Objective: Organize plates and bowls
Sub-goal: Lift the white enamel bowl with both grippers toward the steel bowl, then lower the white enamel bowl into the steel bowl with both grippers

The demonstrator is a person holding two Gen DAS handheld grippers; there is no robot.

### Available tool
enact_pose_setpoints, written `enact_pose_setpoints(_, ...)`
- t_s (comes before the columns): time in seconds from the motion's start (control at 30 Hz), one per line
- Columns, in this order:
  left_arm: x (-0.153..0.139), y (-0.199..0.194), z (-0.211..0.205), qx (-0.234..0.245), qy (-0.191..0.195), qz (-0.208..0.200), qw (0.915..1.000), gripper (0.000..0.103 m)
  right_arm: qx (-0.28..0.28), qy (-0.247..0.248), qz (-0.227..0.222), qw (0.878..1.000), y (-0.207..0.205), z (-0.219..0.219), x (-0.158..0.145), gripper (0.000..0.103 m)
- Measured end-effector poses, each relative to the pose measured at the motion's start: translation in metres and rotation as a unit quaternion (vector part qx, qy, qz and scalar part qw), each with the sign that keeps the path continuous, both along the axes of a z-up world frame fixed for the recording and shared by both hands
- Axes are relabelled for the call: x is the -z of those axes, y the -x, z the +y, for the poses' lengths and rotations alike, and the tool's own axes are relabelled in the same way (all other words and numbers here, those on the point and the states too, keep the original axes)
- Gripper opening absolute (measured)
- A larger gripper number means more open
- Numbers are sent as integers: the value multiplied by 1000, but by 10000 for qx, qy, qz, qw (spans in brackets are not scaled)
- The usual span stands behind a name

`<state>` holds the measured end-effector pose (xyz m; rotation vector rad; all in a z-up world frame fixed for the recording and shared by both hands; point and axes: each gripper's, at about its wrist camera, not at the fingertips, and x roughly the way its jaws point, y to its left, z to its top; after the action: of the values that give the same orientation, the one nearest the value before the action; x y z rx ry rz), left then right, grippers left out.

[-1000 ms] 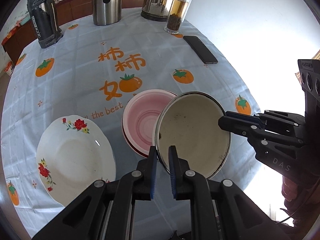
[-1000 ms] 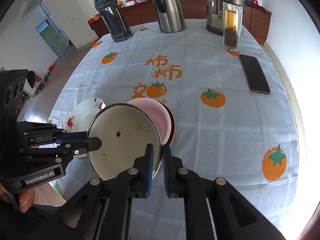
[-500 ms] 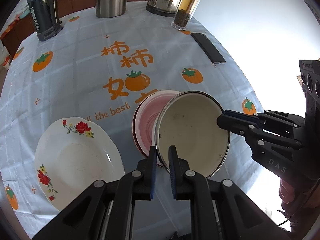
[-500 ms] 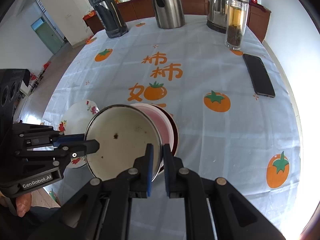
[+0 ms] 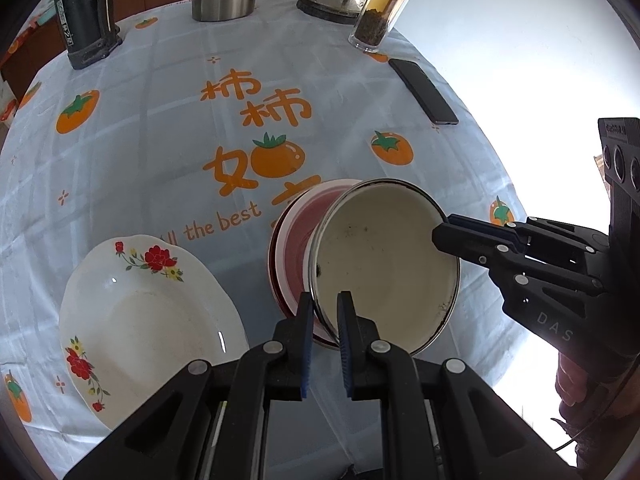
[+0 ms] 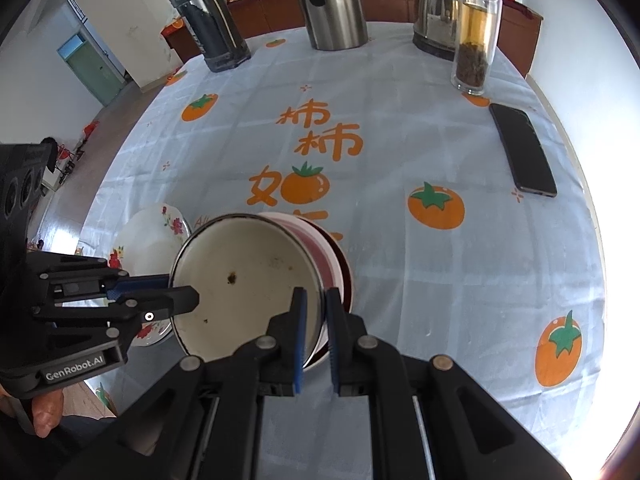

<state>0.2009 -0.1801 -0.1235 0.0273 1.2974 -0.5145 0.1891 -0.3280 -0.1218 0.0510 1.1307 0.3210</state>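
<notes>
Both grippers hold one cream enamel bowl [image 5: 380, 264] with a dark rim, above the table. My left gripper [image 5: 323, 312] is shut on its near left rim; my right gripper [image 6: 316, 308] is shut on its right rim. The bowl [image 6: 244, 280] hangs over a pink bowl [image 5: 304, 216] nested in a dark red bowl [image 6: 346, 276], covering most of them. A white plate with red flowers [image 5: 148, 316] lies to the left, and its edge shows in the right wrist view [image 6: 160, 228].
A round table with an orange persimmon cloth [image 6: 400, 128] carries a black phone [image 6: 522, 148], a glass tea bottle [image 6: 474, 36], two steel kettles [image 6: 334, 4] and a dark flask [image 6: 206, 16] at the far side. The table edge runs close on the right.
Both grippers have carried the cream bowl forward over the table, so it covers more of the pink bowl. Both grips are unchanged.
</notes>
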Motion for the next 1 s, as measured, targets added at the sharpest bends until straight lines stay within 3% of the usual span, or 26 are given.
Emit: enact_pose_setpoints(1.0,24,-13,0,16,103,338,9994,13,80,115,189,9997,-15,0,18,10)
